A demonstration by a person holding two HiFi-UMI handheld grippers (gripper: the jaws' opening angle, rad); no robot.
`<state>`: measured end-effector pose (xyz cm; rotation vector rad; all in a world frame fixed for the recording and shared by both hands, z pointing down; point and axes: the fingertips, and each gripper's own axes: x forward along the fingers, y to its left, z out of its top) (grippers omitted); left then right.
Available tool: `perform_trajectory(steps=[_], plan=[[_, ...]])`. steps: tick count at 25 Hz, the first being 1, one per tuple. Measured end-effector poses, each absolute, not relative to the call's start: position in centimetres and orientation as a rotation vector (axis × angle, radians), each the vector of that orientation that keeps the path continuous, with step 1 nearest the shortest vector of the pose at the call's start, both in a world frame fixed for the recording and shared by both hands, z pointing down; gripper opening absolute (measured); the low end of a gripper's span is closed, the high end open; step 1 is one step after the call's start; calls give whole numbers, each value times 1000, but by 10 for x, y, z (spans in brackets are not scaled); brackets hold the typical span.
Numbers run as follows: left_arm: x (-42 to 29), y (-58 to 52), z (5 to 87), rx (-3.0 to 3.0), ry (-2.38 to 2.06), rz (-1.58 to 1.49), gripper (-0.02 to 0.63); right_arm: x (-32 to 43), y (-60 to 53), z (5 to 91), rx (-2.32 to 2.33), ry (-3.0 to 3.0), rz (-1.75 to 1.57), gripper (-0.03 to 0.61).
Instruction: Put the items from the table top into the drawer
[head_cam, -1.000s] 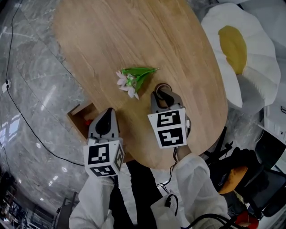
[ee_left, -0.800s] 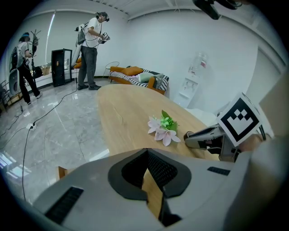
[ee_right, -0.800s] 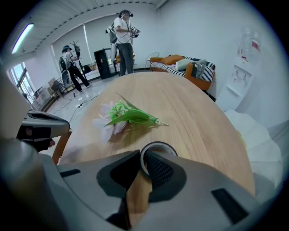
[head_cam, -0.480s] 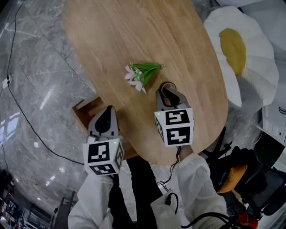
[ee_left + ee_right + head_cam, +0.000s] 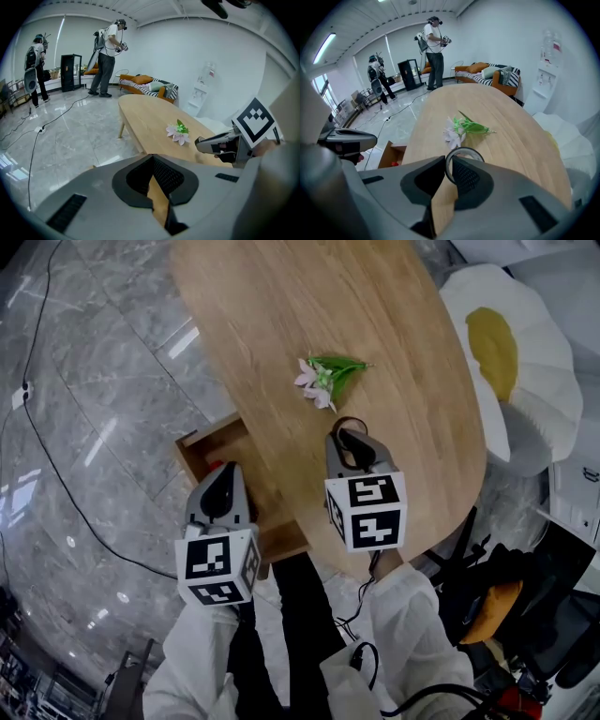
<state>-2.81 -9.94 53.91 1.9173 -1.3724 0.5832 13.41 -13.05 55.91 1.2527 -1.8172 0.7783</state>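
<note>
Carrying step: the right gripper (image 5: 347, 434) at frame centre pinches a ring (image 5: 464, 158) (possibly a tape roll). The left gripper (image 5: 223, 482) is pressed together, empty. Next it goes left over the open drawer (image 5: 200, 448) for release.

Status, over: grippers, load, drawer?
Right gripper shut on ring, over table. Left gripper shut, empty, beside open drawer. One artificial flower lies on table. Nothing blocking drawer.
</note>
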Motion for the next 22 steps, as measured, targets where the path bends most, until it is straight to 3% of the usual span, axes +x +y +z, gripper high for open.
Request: perform_trajectory(steps=[22], plan=[[-143, -14, 534, 1754, -1524, 513, -5, -6, -82, 554, 1057, -1935, 725, 101]])
